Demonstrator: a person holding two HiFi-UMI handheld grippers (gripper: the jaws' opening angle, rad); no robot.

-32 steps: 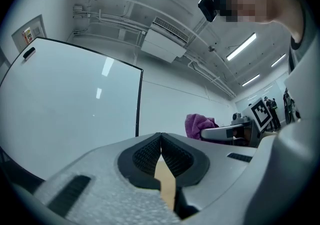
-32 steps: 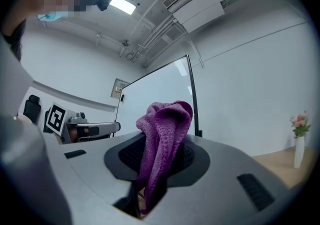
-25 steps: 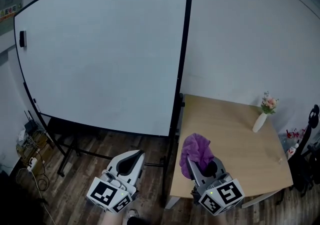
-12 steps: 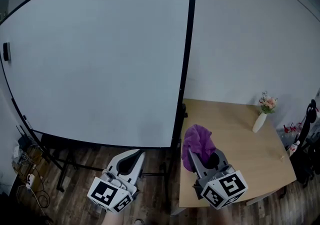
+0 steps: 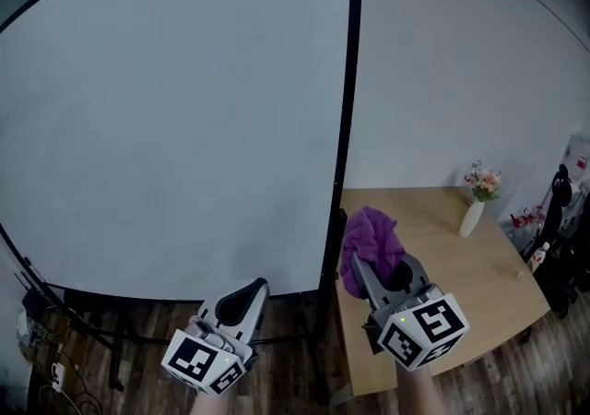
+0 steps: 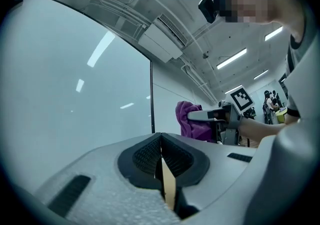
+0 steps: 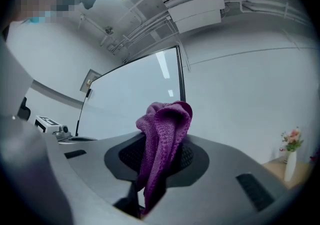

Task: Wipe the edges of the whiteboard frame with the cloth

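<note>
A large whiteboard (image 5: 175, 127) on a black stand fills the left and far part of the scene, and its black frame (image 5: 347, 127) runs upright down the right edge, in front of a pale wall (image 5: 461, 63). To the right of the frame stands a light wooden table (image 5: 452, 256), with its left edge just beside the frame's lower end. Dark wood floor (image 5: 101, 376) shows under the board, on the near left.

The right gripper (image 5: 373, 267) is held over the near left corner of the table and points toward the frame. Its jaws are clamped on a purple cloth (image 5: 371, 236), which bunches up above the jaw tips. In the right gripper view the cloth (image 7: 162, 134) hangs folded between the two dark pads, with the frame rising behind it.

The left gripper (image 5: 251, 291) is held low, in front of the board's bottom edge and left of the frame. In the left gripper view its jaws stand together with nothing between them.

A slim white vase (image 5: 471, 218) of small pink flowers (image 5: 482, 183) stands at the far right of the table, well apart from both grippers.
</note>
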